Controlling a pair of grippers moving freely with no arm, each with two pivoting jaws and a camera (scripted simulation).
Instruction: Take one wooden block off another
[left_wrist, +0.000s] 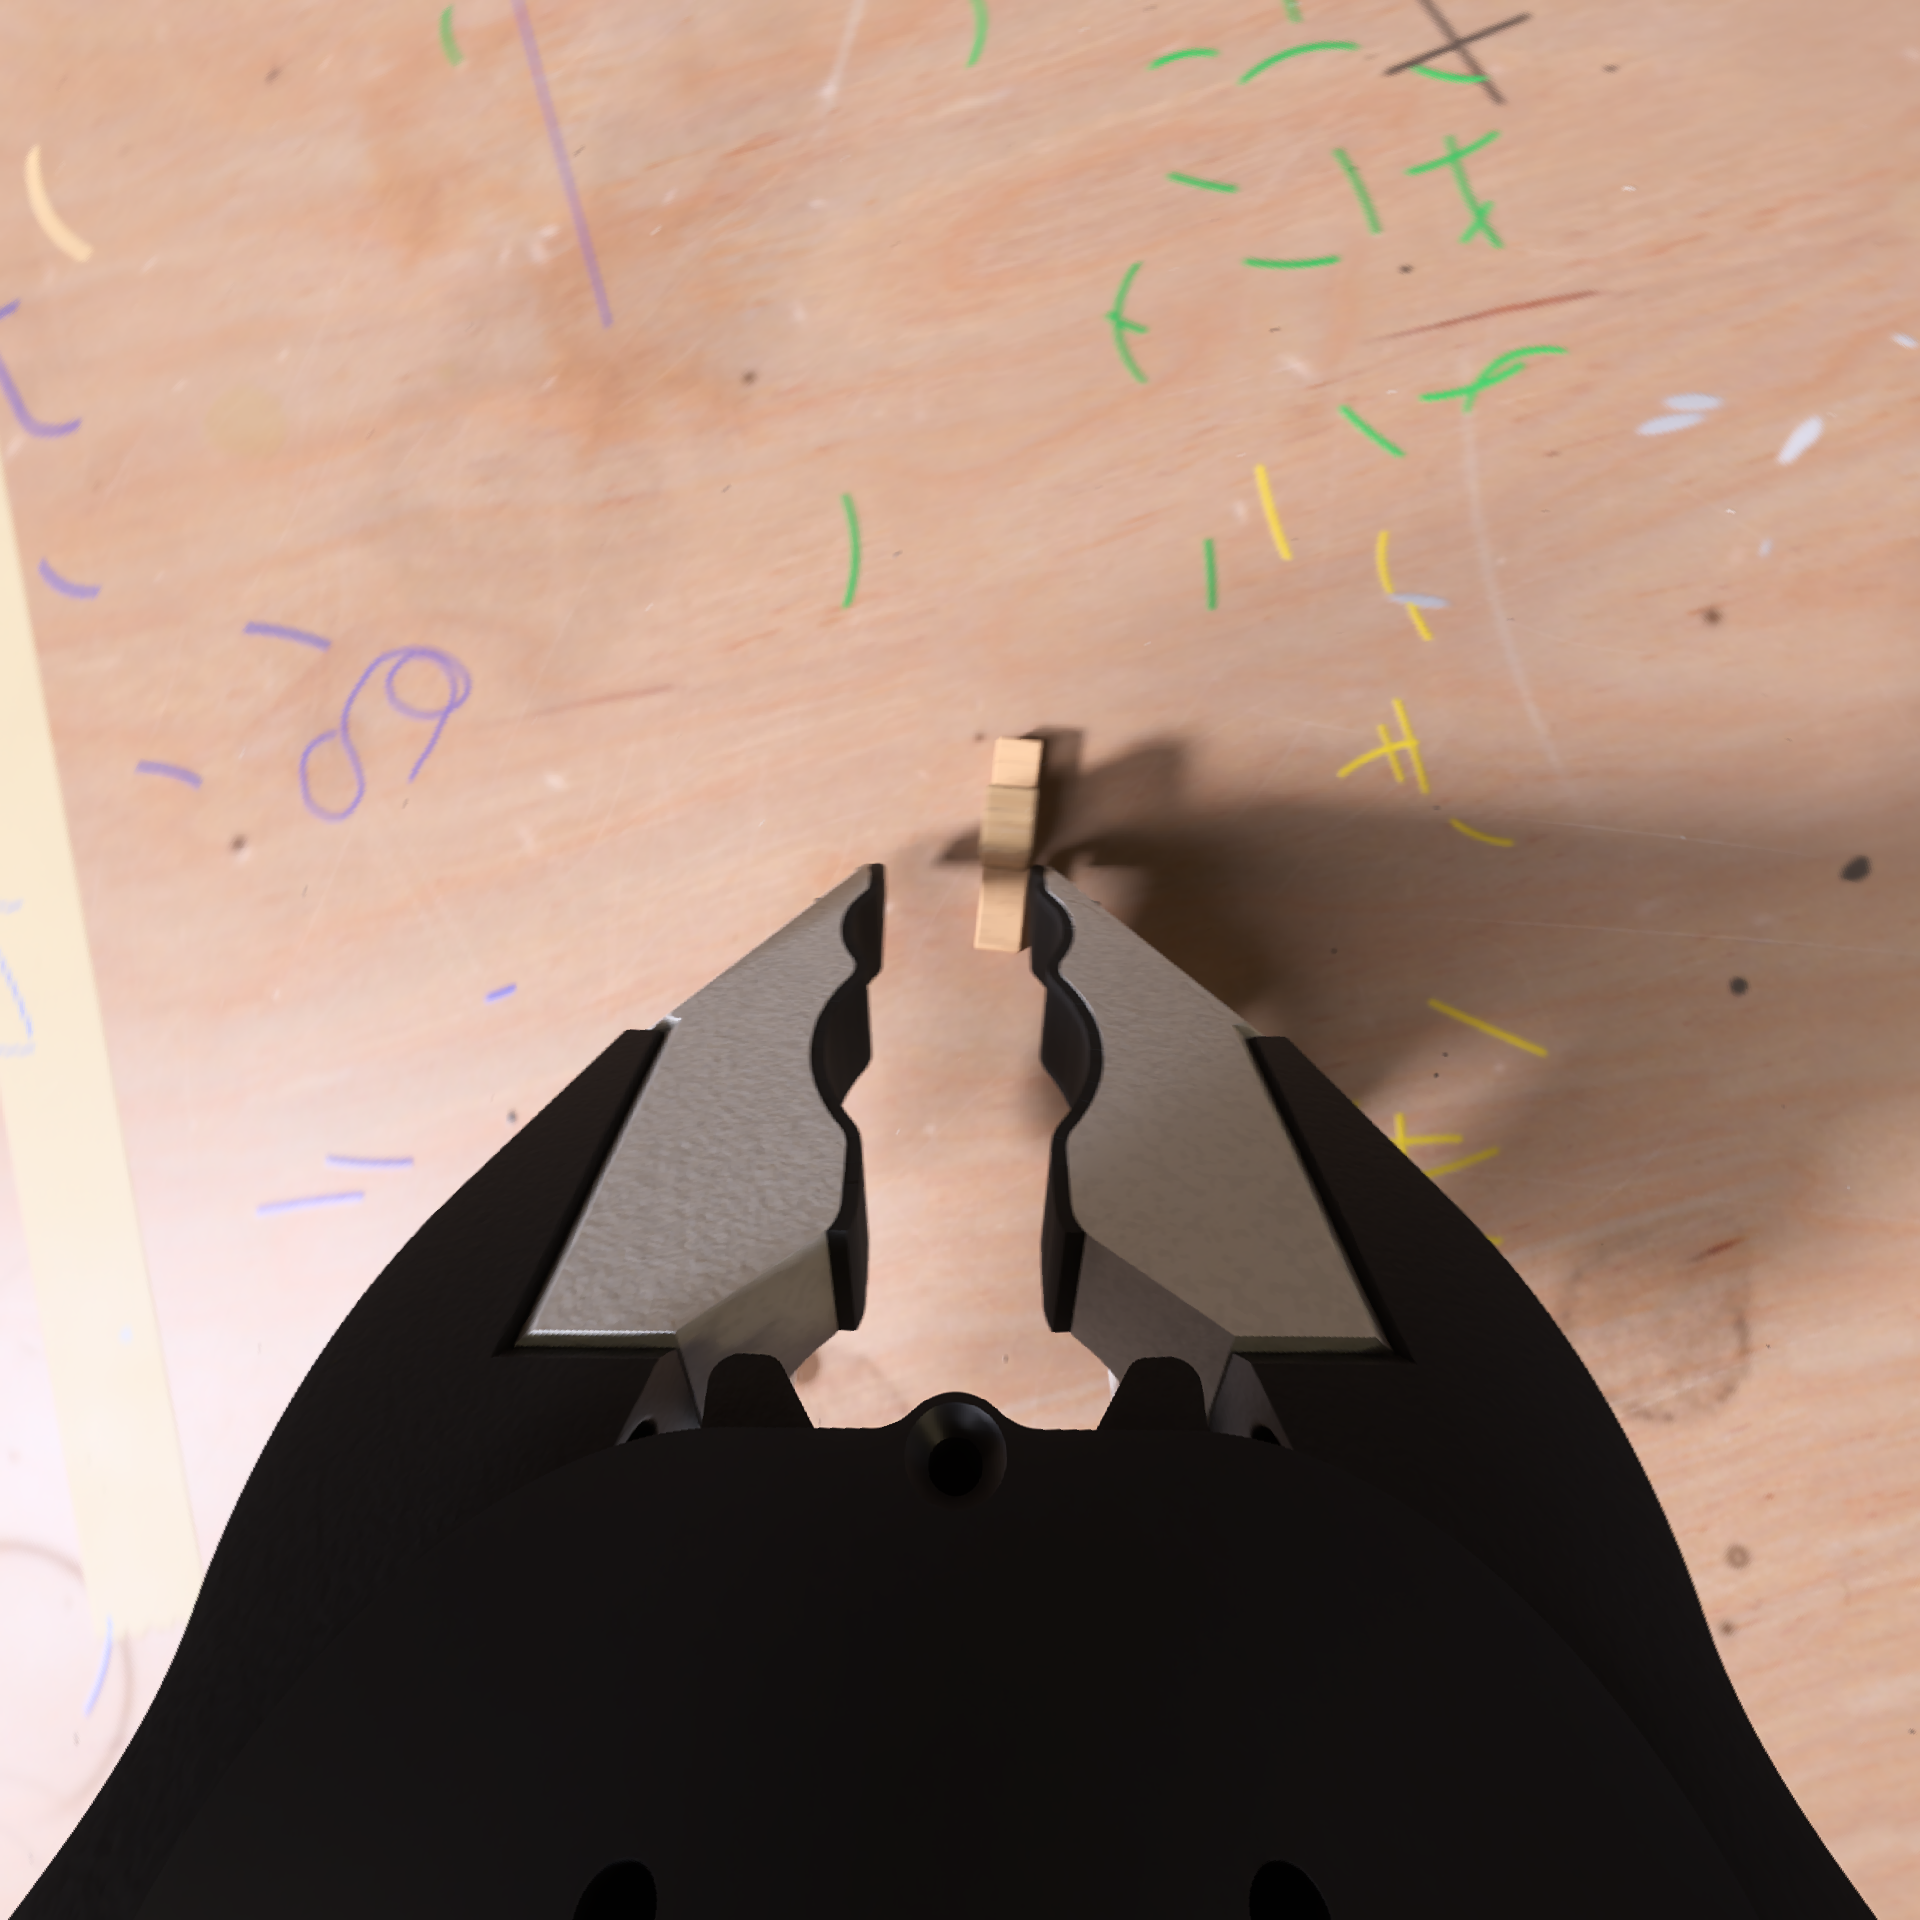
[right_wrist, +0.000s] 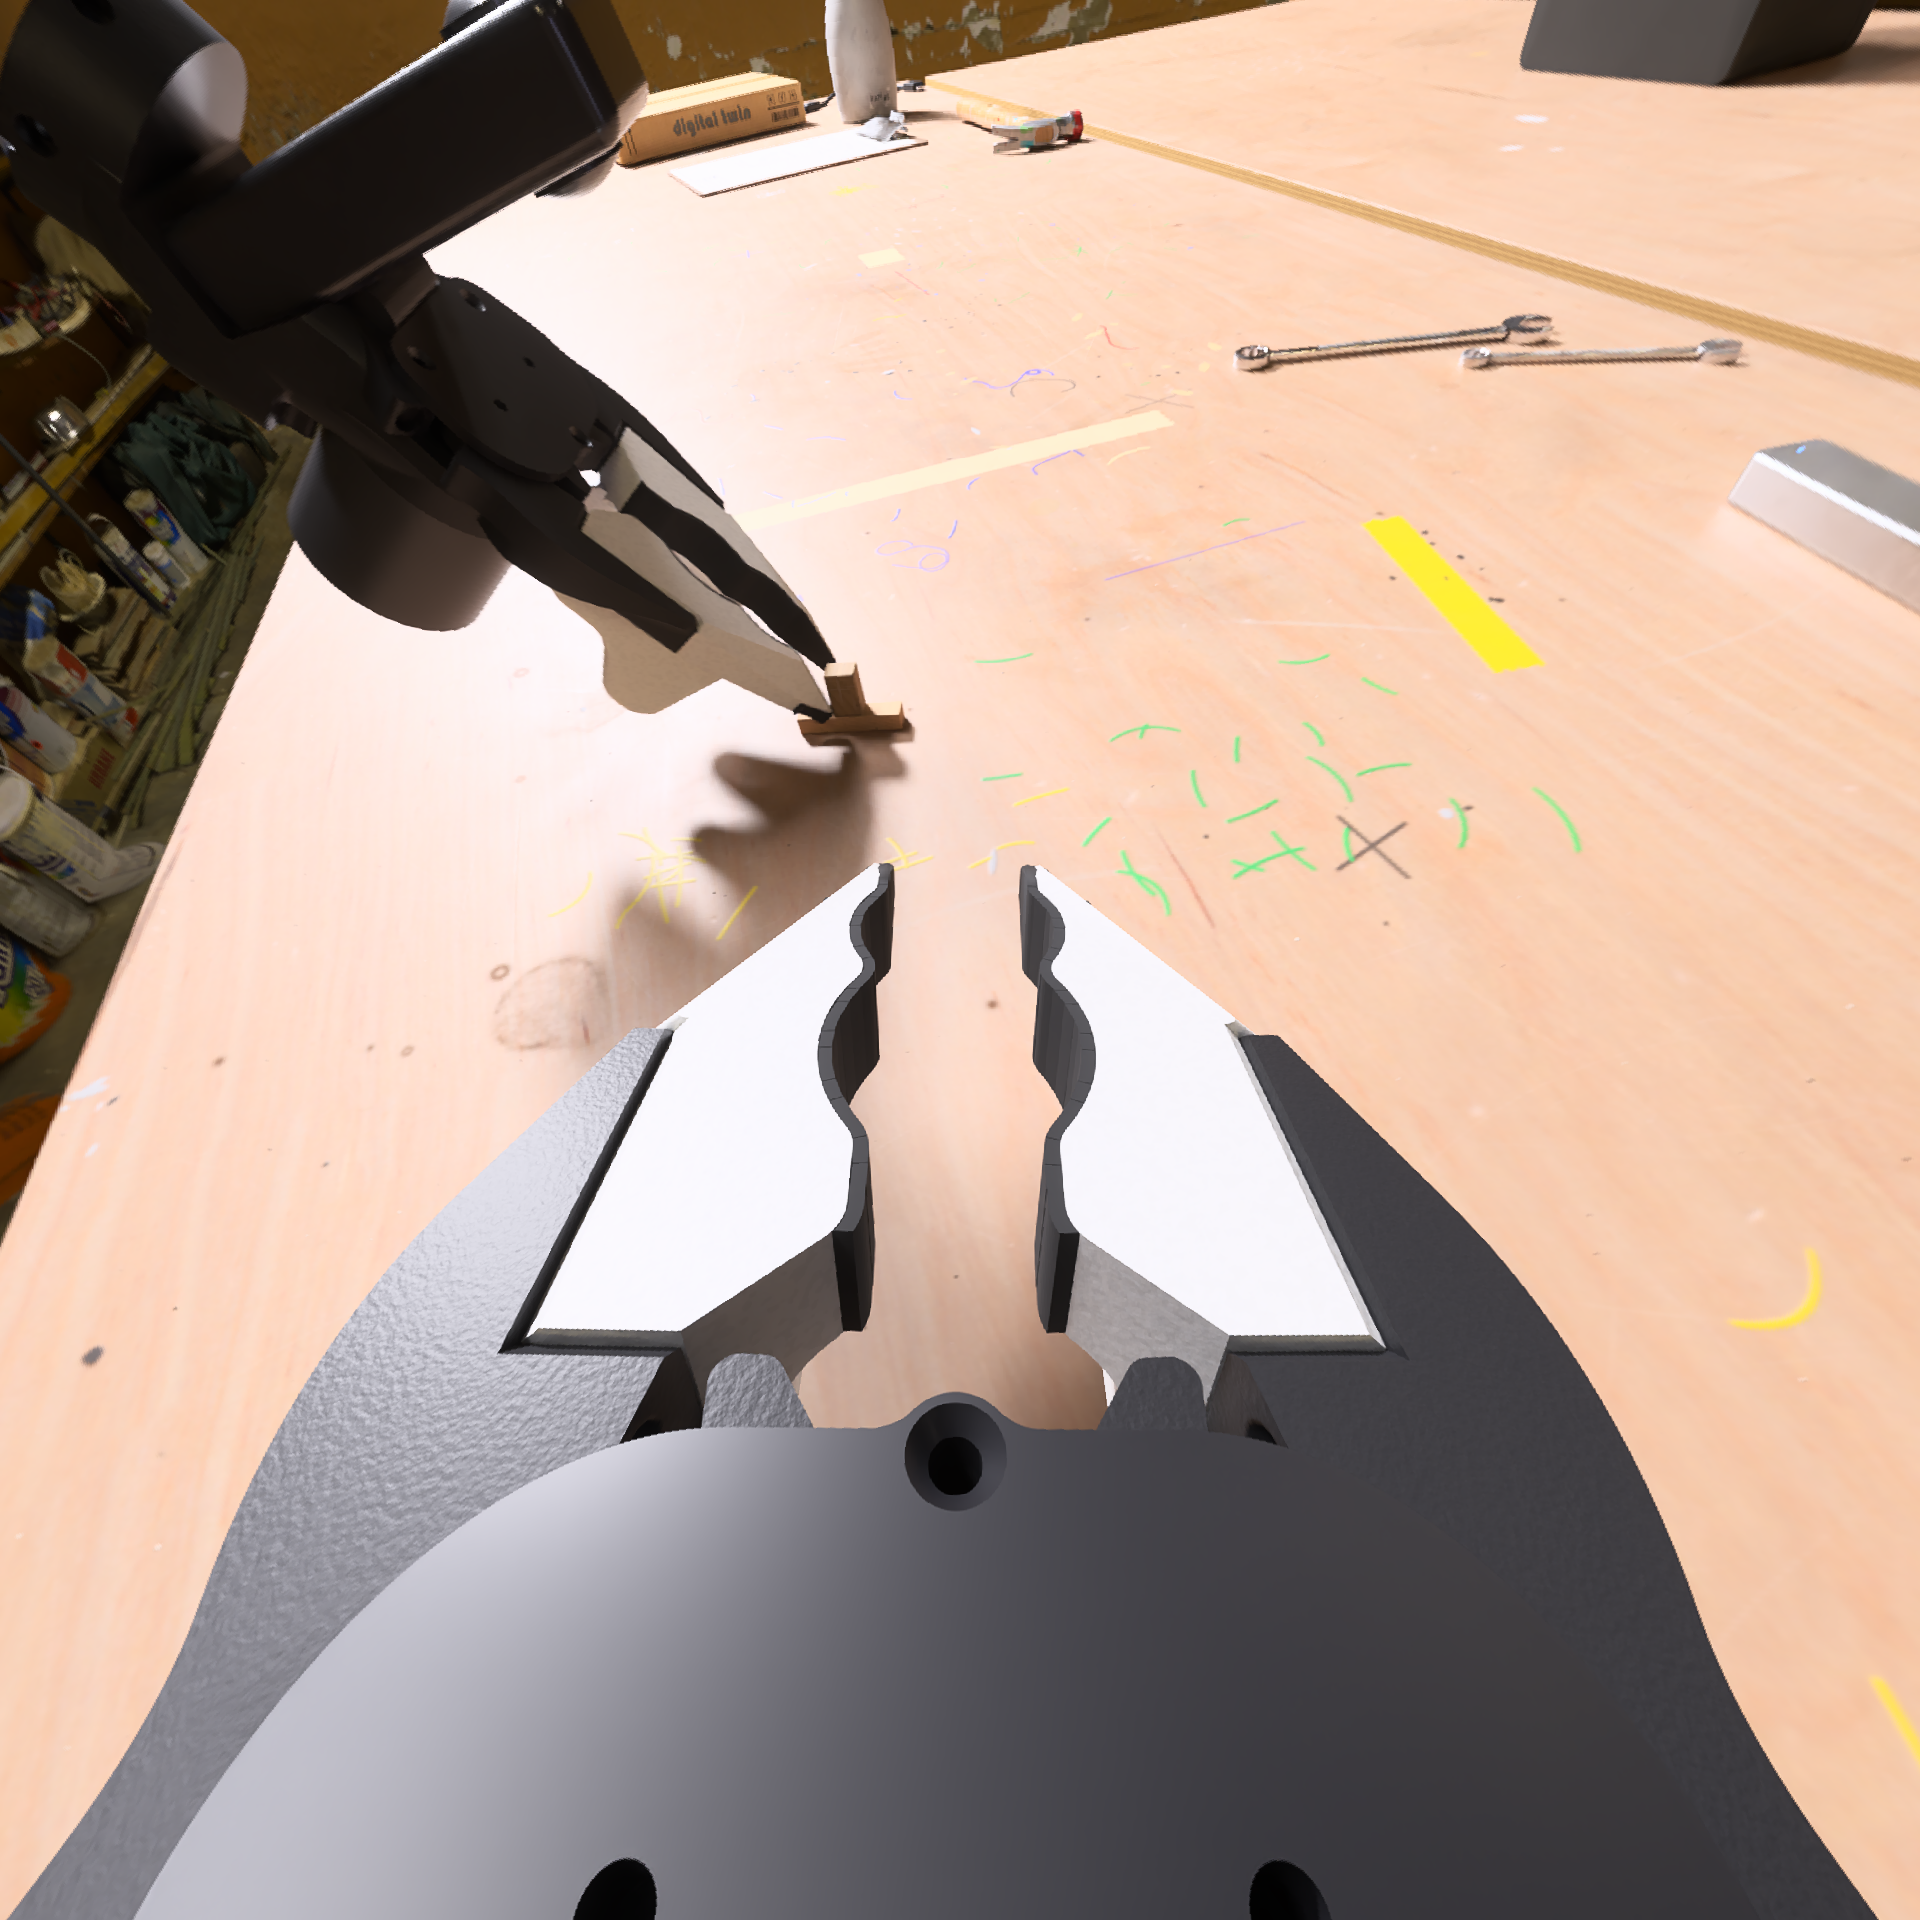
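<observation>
A small wooden block (right_wrist: 840, 684) stands upright on a flat wooden block (right_wrist: 873, 724) on the plywood table. In the left wrist view I look down on the pair: the upper block (left_wrist: 1010, 826) sits in the middle of the lower block (left_wrist: 1001, 920). My left gripper (left_wrist: 958, 878) is open, its tips down at the blocks, and the stack lies just inside the right finger (left_wrist: 1060, 914). It also shows in the right wrist view (right_wrist: 821, 688), tips at the upright block. My right gripper (right_wrist: 956, 873) is open and empty, hovering nearer, to the right of the stack.
Two wrenches (right_wrist: 1392, 343) (right_wrist: 1600, 355) and a metal bar (right_wrist: 1839, 509) lie at the far right. A yellow tape strip (right_wrist: 1449, 592) marks the table. A cardboard box (right_wrist: 717, 120) sits at the back. The table's left edge (right_wrist: 208, 748) drops to cluttered shelves.
</observation>
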